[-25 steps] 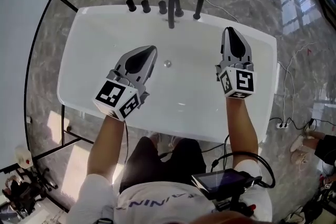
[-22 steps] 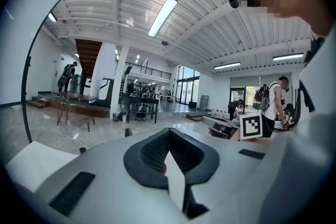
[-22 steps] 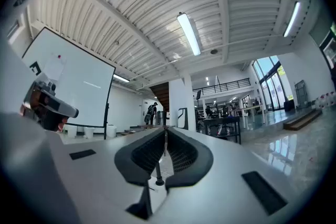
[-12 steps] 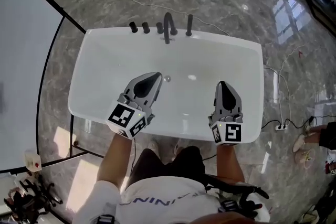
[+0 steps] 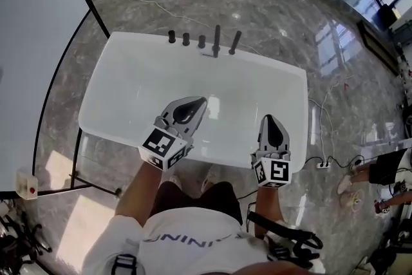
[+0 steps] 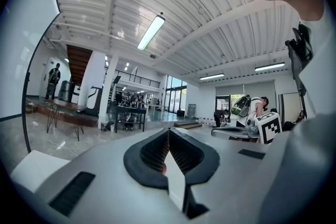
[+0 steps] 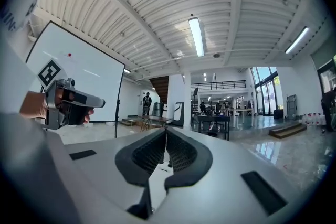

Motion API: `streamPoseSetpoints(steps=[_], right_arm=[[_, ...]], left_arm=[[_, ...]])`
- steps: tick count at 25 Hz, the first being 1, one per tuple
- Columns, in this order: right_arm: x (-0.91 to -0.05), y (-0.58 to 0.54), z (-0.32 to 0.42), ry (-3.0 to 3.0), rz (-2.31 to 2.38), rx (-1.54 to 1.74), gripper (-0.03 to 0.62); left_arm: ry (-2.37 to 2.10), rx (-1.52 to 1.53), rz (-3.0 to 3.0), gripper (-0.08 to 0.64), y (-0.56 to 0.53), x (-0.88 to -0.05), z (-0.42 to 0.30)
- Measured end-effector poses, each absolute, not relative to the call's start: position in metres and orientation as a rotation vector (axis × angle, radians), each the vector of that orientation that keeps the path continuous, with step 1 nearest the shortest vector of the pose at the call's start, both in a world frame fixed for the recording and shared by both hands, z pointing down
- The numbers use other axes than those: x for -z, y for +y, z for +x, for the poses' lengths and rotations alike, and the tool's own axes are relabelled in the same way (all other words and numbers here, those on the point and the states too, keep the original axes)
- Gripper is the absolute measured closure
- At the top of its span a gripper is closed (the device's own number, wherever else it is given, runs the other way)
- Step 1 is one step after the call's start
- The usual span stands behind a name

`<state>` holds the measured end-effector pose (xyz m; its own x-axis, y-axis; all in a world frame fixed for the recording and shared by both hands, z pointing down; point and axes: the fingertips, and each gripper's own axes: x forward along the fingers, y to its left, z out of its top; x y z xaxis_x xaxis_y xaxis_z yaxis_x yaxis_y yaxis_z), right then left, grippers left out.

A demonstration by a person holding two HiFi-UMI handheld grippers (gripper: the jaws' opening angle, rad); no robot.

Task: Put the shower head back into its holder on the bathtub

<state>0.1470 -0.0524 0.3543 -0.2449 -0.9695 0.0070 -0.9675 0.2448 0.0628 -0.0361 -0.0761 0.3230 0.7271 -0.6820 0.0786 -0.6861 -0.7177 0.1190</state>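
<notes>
Two grippers hang over the white bathtub [image 5: 129, 93], at its 6 o'clock rim. My left gripper [image 5: 199, 101] and right gripper [image 5: 268, 118] both have their jaws pressed together on nothing. The shower head [image 5: 235, 42] stands on the 12 o'clock rim, just at 3 o'clock of the spout [image 5: 216, 40]. The print on the shirt [image 5: 193, 225] is only partly legible.

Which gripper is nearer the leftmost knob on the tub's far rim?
Left. The left gripper hovers over the tub, slightly right of the leftmost knob; the right gripper is by its near rim, far to the knob's right.
</notes>
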Motion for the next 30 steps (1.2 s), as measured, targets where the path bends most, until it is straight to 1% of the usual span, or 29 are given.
streamPoseSetpoints(steps=[6,13,21,25,30], right_arm=[[-0.315,-0.007,0.087,-2.457,1.866,0.150,0.578],[-0.281,0.030,0.036,-2.463,1.808,0.235,0.578],[-0.244,0.051,0.010,-2.516,1.752,0.315,0.578],[-0.232,0.058,0.022,-2.564,1.753,0.290,0.578],[-0.243,0.060,0.066,-2.581,1.720,0.185,0.578]], left_arm=[[-1.087,-0.012,2.790,0.546,-0.022,-0.301,-0.098],[-1.064,0.076,2.755,0.546,0.014,-0.290,-0.145],[-1.062,0.101,2.765,0.546,0.041,-0.268,-0.168],[-1.060,0.077,2.763,0.546,0.049,-0.260,-0.156],[-1.027,0.098,2.784,0.546,0.045,-0.240,-0.104]])
